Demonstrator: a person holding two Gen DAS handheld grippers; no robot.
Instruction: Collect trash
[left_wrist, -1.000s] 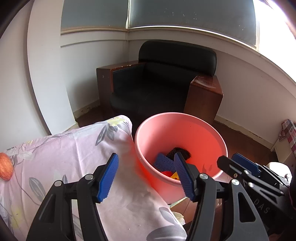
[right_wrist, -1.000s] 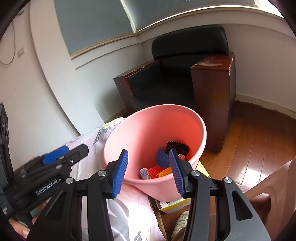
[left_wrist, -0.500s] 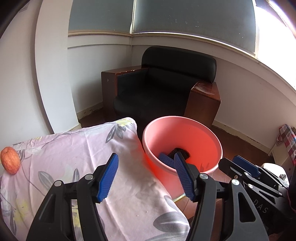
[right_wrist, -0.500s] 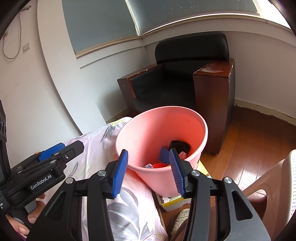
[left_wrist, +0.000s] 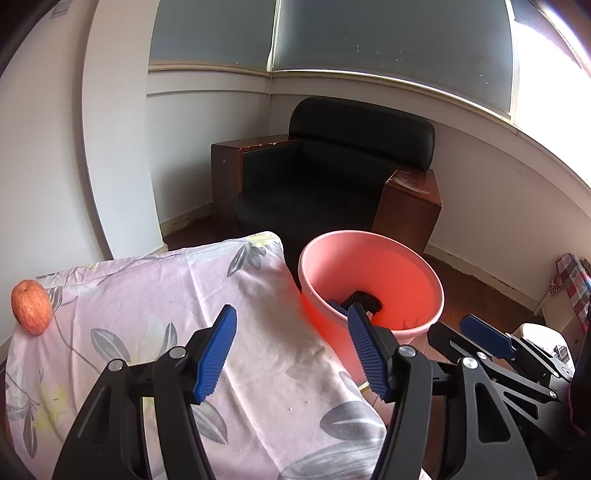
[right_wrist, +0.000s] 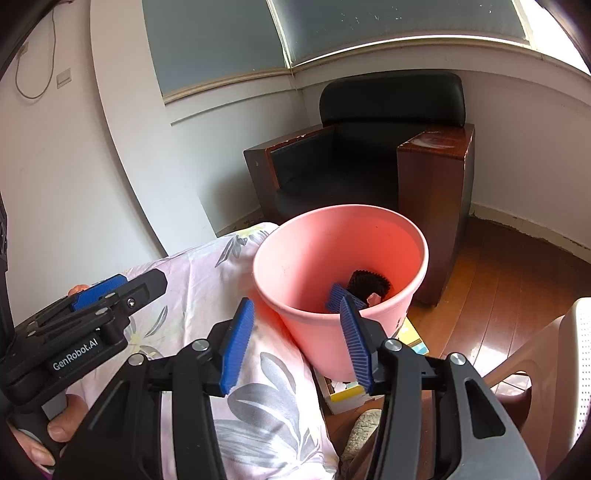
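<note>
A pink bucket (left_wrist: 399, 266) (right_wrist: 295, 266) stands beside the table's far right corner, with a black ridged cup (right_wrist: 369, 282) and a blue piece of trash (right_wrist: 336, 295) inside. My left gripper (left_wrist: 291, 350) hangs open over the floral tablecloth (left_wrist: 147, 295), empty, just left of the bucket. My right gripper (right_wrist: 295, 347) is open too, nothing between its blue pads, at the bucket's near rim. Each gripper shows in the other's view: the right gripper (left_wrist: 487, 338) at lower right, the left gripper (right_wrist: 99, 299) at lower left, held by a hand (right_wrist: 59, 428).
An apple (left_wrist: 31, 312) lies at the table's far left edge. A black armchair (left_wrist: 332, 184) with wooden sides stands in the corner behind the bucket. A yellow-edged box (right_wrist: 347, 395) sits under the bucket, a pale plastic chair (right_wrist: 554, 369) at right, on wooden floor (right_wrist: 517, 277).
Both grippers have drawn back and risen a little from the bucket, which now looks smaller and farther. The apple has come fully into the left wrist view.
</note>
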